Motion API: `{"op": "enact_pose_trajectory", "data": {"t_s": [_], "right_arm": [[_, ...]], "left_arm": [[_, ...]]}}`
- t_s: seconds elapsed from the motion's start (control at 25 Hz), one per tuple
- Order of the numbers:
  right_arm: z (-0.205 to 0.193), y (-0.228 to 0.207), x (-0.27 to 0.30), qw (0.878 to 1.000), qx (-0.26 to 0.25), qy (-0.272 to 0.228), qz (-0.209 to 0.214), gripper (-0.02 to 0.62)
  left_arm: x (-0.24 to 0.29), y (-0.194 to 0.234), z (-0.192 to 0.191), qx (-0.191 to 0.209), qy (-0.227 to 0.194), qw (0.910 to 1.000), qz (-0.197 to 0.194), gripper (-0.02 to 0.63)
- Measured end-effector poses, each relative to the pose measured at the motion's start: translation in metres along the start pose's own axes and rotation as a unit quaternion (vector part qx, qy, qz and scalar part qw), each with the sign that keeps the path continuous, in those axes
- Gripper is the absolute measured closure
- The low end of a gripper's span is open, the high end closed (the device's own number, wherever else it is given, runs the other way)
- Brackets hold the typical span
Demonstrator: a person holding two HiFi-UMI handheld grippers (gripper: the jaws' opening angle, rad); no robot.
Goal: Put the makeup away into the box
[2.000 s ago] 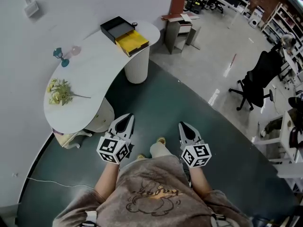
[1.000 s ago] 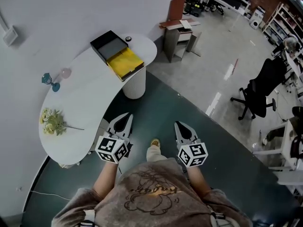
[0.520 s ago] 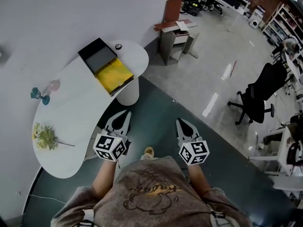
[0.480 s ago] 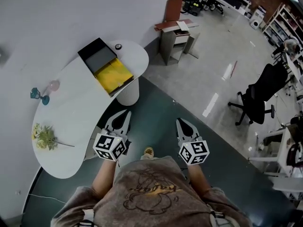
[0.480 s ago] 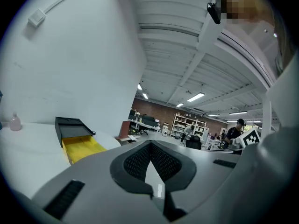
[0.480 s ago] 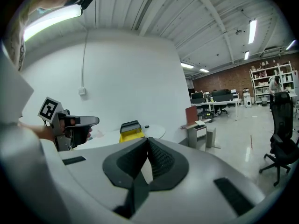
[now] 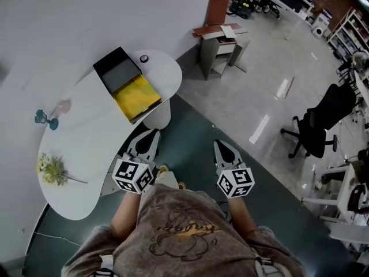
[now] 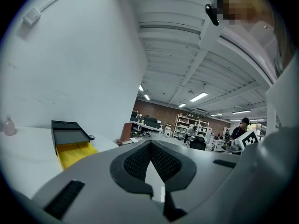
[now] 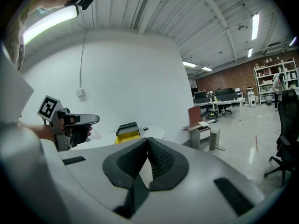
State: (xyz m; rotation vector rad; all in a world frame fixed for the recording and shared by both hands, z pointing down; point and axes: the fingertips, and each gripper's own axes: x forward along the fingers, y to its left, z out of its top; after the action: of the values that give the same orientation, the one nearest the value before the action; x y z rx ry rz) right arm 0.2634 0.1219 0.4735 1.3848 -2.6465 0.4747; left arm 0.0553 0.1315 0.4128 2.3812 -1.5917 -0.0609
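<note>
On the far end of the curved white table (image 7: 86,137) stands a black box (image 7: 117,68) with its yellow drawer (image 7: 137,97) pulled out. A small round black item (image 7: 143,58) lies just beyond it near the table's edge. My left gripper (image 7: 147,137) is shut and empty, held over the floor just short of the table. My right gripper (image 7: 222,148) is level with it to the right, also shut and empty. The left gripper view has the box (image 8: 70,139) ahead to the left of the shut left gripper (image 8: 150,143). Beyond the shut right gripper (image 9: 148,139), its own view also takes in the box (image 9: 127,129).
A teal goblet (image 7: 40,119), a pink glass (image 7: 62,105) and a flower sprig (image 7: 51,171) sit on the table's left part. The table's round pedestal (image 7: 157,117) stands ahead of the left gripper. A small grey desk (image 7: 219,39) and a black office chair (image 7: 323,120) stand further off.
Both grippers, still shut, have been carried forward with the person's walk. The table and box now lie closer to the left gripper, whose tip is near the table's edge.
</note>
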Motion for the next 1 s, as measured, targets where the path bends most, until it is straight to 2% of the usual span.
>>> {"op": "enact_pose_trajectory", "data": {"t_s": [0.4,1.0], "right_arm": [[0.009,-0.032,0.043,1.000,0.005,0.006,-0.015,0.592],[0.068,-0.075,0.176,1.000,0.003,0.011,-0.004,0.592]], "left_arm": [[0.057,0.027,0.007,-0.011,0.001,0.9999,-0.008,0.588],[0.171,0.106,0.059,-0.013,-0.003,0.9999,-0.004,0.588]]}}
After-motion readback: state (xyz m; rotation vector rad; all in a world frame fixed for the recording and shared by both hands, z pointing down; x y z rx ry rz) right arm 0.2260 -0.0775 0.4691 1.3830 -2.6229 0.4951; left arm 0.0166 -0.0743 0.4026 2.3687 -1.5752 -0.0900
